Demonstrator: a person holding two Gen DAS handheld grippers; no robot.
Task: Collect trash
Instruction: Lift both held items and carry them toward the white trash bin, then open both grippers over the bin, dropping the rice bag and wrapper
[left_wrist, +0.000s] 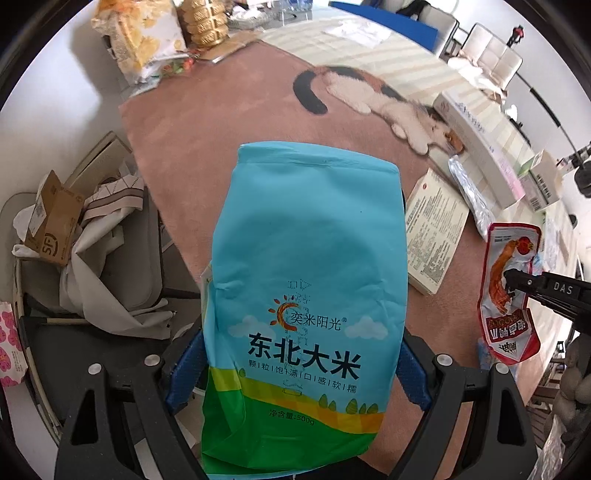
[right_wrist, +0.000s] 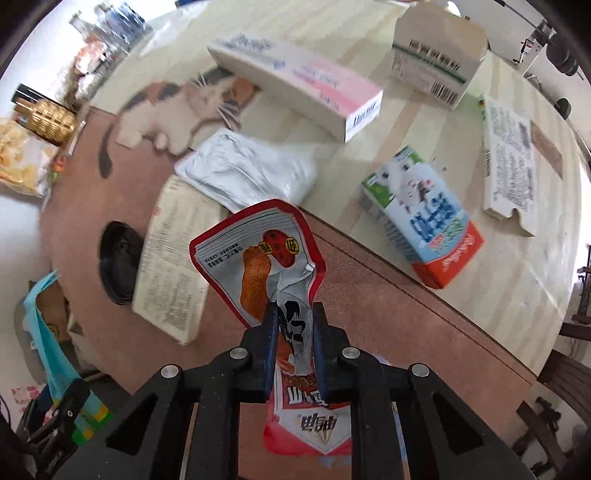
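left gripper (left_wrist: 301, 354): jaws wide, clamped on blue rice bag (left_wrist: 306, 280) between them
right gripper (right_wrist: 295, 332): jaws clenched on red snack pouch (right_wrist: 269, 258)

Blue-green rice bag (left_wrist: 306, 280), red-silver snack pouch (right_wrist: 258, 254), calico-cat-printed mat (left_wrist: 221, 122)

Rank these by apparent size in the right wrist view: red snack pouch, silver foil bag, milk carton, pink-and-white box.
1. Red snack pouch, though it sits closest to the camera, which inflates it.
2. Pink-and-white box.
3. Silver foil bag and milk carton look alike; no ranking between them.
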